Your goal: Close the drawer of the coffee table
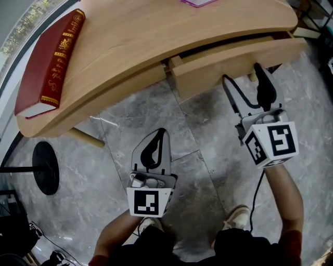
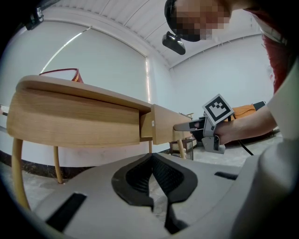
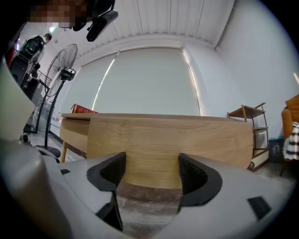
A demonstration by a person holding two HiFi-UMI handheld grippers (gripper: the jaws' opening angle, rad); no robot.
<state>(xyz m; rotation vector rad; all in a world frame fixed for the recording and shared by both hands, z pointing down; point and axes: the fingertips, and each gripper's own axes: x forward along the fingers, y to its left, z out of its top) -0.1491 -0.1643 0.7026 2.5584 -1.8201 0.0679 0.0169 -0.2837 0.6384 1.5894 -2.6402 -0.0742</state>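
Observation:
The light-wood coffee table (image 1: 156, 36) curves across the top of the head view. Its drawer (image 1: 239, 61) sticks out a little from the front on the right side. My right gripper (image 1: 245, 78) is open, its fingertips right at the drawer front; in the right gripper view the drawer front (image 3: 177, 144) fills the space between and beyond the jaws of the right gripper (image 3: 152, 170). My left gripper (image 1: 157, 143) hangs lower over the floor, shut with nothing in it. In the left gripper view the left gripper (image 2: 152, 164) points at the table's side, where the drawer (image 2: 163, 123) juts out.
A dark red book (image 1: 52, 60) lies on the table's left end and a pink item (image 1: 197, 2) at its far edge. A black fan base (image 1: 46, 167) stands on the grey marble floor (image 1: 197, 171) at left. A table leg (image 1: 86, 136) slants down near it.

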